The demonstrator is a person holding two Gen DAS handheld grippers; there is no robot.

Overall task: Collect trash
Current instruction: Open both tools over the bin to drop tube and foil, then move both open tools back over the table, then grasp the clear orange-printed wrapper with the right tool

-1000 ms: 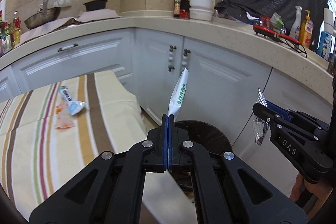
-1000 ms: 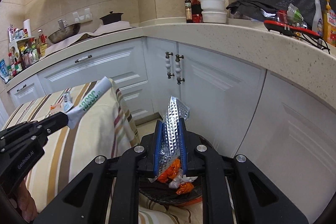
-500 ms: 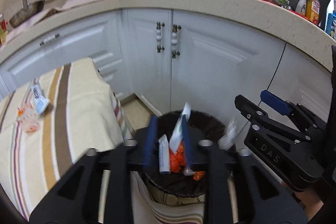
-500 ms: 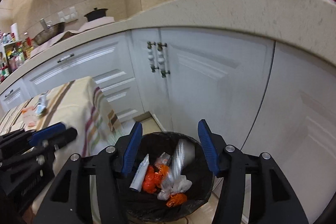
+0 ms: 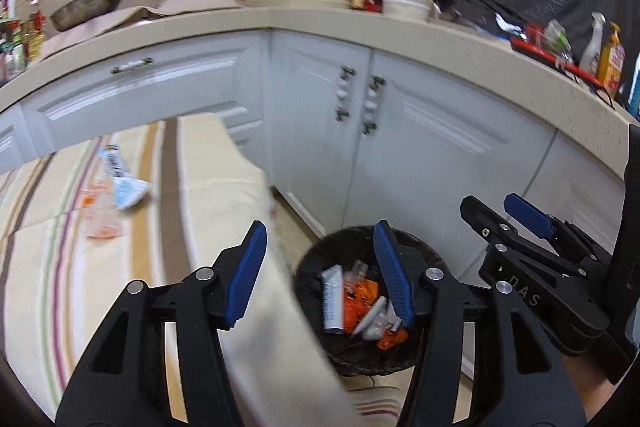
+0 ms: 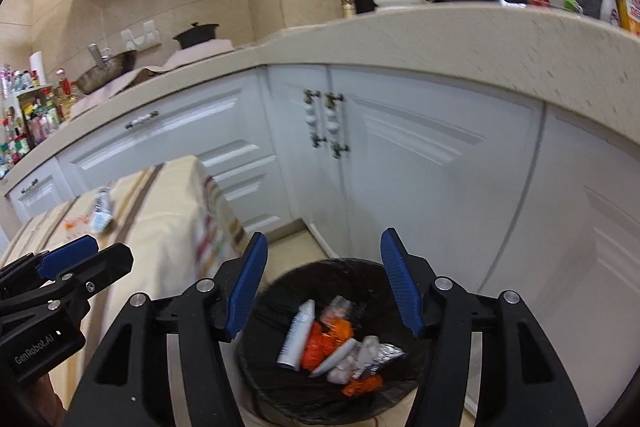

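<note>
A black-lined trash bin (image 5: 416, 355) stands on the floor beside the table; it also shows in the right wrist view (image 6: 280, 383). It holds white tubes (image 6: 297, 335), orange wrappers (image 6: 320, 345) and a silver foil wrapper (image 6: 382, 357). My left gripper (image 5: 318, 273) is open and empty above the bin's left rim. My right gripper (image 6: 322, 283) is open and empty above the bin. A white-and-blue wrapper (image 5: 122, 183) and an orange-printed clear wrapper (image 5: 100, 217) lie on the striped tablecloth (image 5: 60, 287).
White cabinets (image 5: 420, 131) under a beige counter (image 6: 460, 39) curve round behind the bin. Bottles, bowls and a wok stand on the counter. The table's edge hangs just left of the bin.
Both grippers opened and dropped their loads: the white tube and the silver foil wrapper now lie in the bin. Both grippers stay open over it, a little higher than half a second ago.
</note>
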